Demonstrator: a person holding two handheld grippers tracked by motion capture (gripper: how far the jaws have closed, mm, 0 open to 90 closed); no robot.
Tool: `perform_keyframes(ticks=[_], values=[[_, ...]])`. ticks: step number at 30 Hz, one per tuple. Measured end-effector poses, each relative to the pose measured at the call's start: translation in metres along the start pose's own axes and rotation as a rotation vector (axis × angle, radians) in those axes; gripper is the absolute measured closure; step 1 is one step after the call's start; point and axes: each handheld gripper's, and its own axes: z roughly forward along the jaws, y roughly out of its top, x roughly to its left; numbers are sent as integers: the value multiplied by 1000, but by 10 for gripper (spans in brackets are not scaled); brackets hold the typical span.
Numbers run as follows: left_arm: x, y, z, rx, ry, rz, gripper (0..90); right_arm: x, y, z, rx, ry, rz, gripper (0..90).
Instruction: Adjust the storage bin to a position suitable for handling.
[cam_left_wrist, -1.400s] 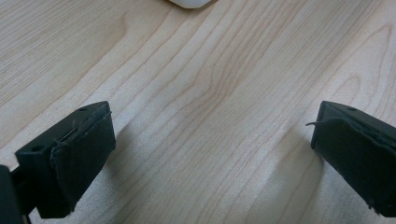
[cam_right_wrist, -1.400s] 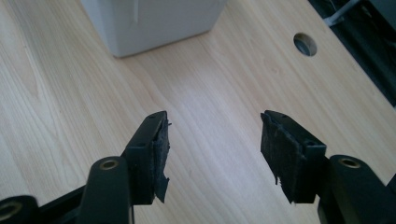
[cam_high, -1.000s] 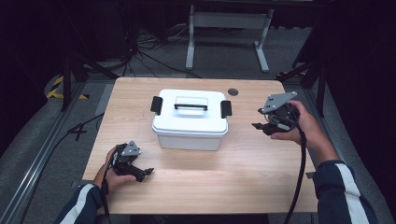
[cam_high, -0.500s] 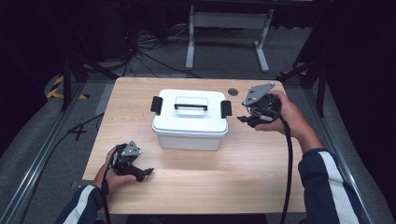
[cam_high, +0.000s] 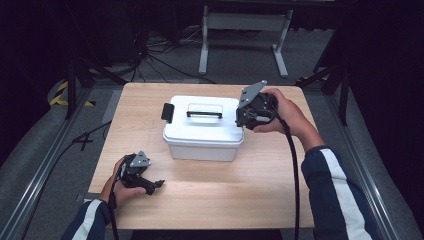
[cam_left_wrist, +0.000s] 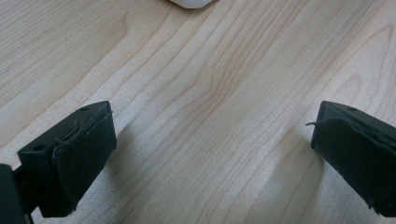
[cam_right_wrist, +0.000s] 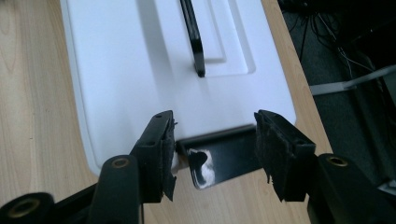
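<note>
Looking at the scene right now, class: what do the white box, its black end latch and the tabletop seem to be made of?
White box: likely moulded plastic, smooth with a soft sheen and rounded edges.
Black end latch: probably glossy hard plastic; it mirrors a bright highlight between the right gripper fingers.
Tabletop: pale wood or wood-look laminate, matte, with visible grain lines; which one is unclear.

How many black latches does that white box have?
2: one latch on the box's left end, the other on its right end, between the right gripper's open jaws.
</note>
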Motion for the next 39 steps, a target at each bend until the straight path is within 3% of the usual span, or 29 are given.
perform_keyframes(ticks=[15, 25, 39], values=[[-1, 0, 0, -4, 7, -7, 9, -4, 42, 32, 48, 59, -82, 522], [0, 0, 0, 5, 1, -8, 9, -3, 54, 48, 101, 73, -105, 581], [0, 0, -1, 6, 0, -7, 9, 6, 70, 56, 89, 70, -156, 742]])
